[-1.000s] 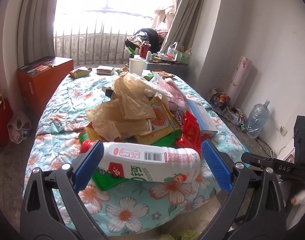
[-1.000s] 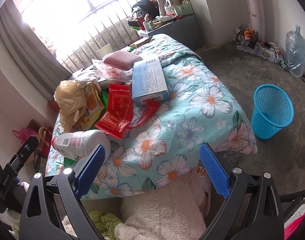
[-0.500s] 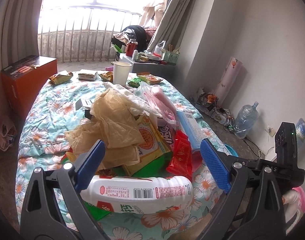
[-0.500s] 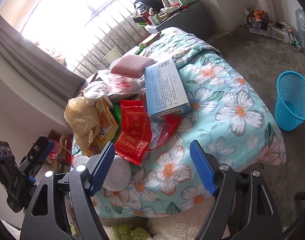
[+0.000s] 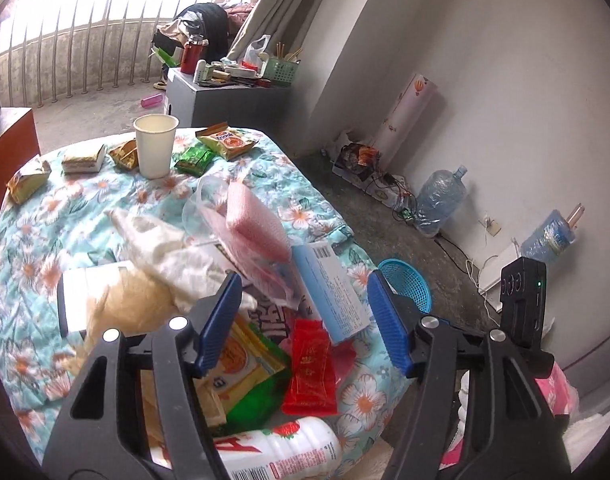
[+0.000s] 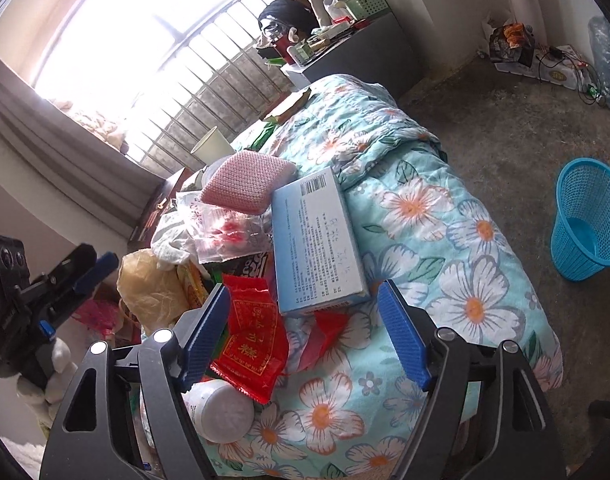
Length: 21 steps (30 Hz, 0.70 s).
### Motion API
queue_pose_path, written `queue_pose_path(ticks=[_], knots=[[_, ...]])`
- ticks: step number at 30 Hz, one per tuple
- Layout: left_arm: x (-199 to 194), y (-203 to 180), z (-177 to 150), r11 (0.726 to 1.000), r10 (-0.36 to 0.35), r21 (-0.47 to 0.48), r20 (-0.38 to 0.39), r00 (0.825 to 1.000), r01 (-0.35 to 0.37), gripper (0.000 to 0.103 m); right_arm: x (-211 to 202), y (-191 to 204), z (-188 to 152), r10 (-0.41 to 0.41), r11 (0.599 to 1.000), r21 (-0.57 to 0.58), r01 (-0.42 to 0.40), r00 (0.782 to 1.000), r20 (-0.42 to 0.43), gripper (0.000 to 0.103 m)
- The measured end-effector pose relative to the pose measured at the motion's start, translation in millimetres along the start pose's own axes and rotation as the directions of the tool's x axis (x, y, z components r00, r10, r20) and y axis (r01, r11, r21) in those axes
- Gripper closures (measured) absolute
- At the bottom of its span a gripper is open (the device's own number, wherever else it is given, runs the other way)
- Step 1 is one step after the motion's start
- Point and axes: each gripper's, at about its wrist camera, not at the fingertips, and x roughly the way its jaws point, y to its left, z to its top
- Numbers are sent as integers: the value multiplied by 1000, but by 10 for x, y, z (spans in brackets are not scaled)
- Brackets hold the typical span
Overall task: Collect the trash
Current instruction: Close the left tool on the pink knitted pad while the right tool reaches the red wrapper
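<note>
Presently both tools are spread wide and hold nothing. Left gripper [image 5: 303,322] hangs over the trash pile on the floral quilt [image 5: 33,240]; right gripper [image 6: 305,330] likewise. Blue carton [image 6: 317,240] lies at 12 o'clock of the right gripper, red packet [image 6: 253,344] at 9 o'clock, white bottle [image 6: 219,410] at 7 o'clock. Blue basket [image 6: 589,224] stands on the floor at 2 o'clock, well apart.

Box [image 6: 317,240] on bed [image 6: 445,240], packet [image 6: 251,344] left, basket [image 6: 589,224] on floor right
</note>
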Motion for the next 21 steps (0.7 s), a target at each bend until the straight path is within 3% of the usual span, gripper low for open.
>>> queue_pose_path(ticks=[4, 6, 9, 11, 16, 21], knots=[[426, 138, 592, 1000, -16, -8, -160, 987, 15, 43, 75, -31, 134, 33, 999, 20, -33, 999, 7, 28], [726, 244, 798, 999, 40, 2, -236, 971, -41, 43, 114, -41, 154, 37, 999, 23, -37, 999, 1, 28], [1208, 461, 1004, 996, 66, -28, -376, 924, -82, 44, 156, -48, 141, 66, 998, 9, -66, 998, -22, 28], [1462, 602, 1056, 993, 35, -84, -456, 889, -83, 46, 141, 37, 91, 110, 992, -55, -112, 993, -34, 28], [1815, 766, 1057, 985, 73, -89, -549, 832, -145, 47, 218, 288, -205, 210, 955, -180, -237, 965, -160, 28], [2027, 830, 1007, 978, 83, -103, -608, 790, -181, 47, 440, 303, -466, 234, 953, -128, -275, 935, -266, 28]])
